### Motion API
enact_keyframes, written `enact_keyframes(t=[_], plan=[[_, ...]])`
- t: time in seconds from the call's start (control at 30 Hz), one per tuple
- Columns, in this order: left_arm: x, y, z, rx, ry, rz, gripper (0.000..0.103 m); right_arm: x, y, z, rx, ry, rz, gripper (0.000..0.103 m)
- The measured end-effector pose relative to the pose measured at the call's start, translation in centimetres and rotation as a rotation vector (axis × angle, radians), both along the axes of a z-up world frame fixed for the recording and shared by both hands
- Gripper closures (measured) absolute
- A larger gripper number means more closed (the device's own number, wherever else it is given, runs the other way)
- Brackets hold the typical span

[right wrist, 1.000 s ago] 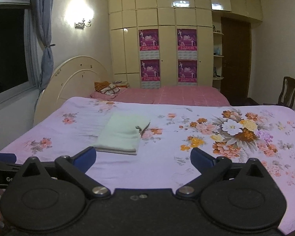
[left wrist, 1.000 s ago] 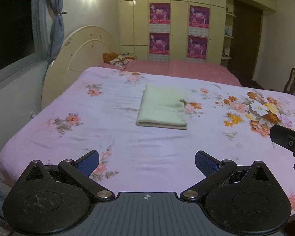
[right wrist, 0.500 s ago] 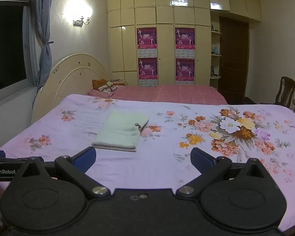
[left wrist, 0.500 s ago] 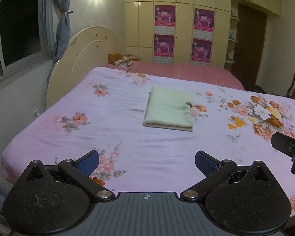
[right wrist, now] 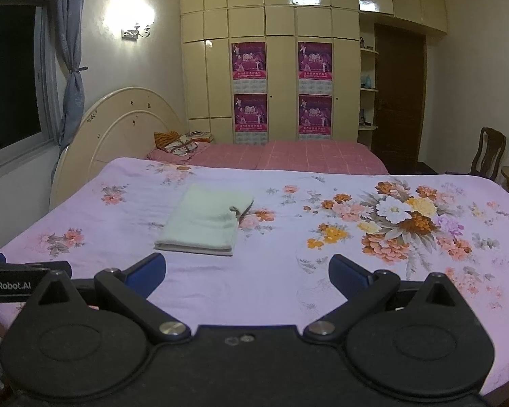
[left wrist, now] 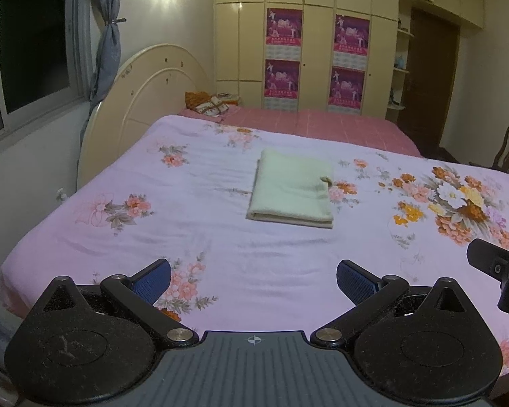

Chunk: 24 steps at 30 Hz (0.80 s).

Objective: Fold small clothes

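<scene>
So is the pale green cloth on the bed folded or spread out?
Folded. The pale green cloth lies as a neat rectangle on the floral bedsheet, with stacked layers showing along its near edge.

Floral-sheeted bed (left wrist: 220, 254) under a folded pale-green cloth (left wrist: 293, 188)

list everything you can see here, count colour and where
folded cloth: 1, pale green, middle of the near bed
bedsheet: 1, lilac with flowers, covering the near bed
far bed: 1, pink checked cover, behind the near bed
headboard: 1, cream, left by the window
posters: 4, purple, on the cream wardrobe doors
chair: 1, dark wood, far right
left tongs: 1, black with blue pads, open, empty
right tongs: 1, black with blue pads, open, empty
</scene>
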State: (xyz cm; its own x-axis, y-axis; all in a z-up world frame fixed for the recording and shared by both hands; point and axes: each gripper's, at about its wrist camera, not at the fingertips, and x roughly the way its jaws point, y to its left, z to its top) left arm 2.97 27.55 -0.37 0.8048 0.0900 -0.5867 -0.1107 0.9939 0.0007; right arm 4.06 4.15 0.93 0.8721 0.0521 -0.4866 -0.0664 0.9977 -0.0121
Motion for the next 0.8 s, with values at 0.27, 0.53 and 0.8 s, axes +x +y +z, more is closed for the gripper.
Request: enact_keyframes(t=[0.27,0.53,0.8], plan=[[0.3,0.2,0.0,-0.006,0.002,0.014,0.000,0.2,0.4,-0.1,-0.008,0.003,0.007,0.001],[0.7,-0.1,-0.2,-0.003,0.008,0.009,0.000,0.5,-0.1,-0.4,0.000,0.013,0.006,0.001],[1.9,-0.5,-0.5,-0.005,0.026,0.005,0.000,1.1,-0.3,-0.7,0.006,0.024,0.007,0.001]])
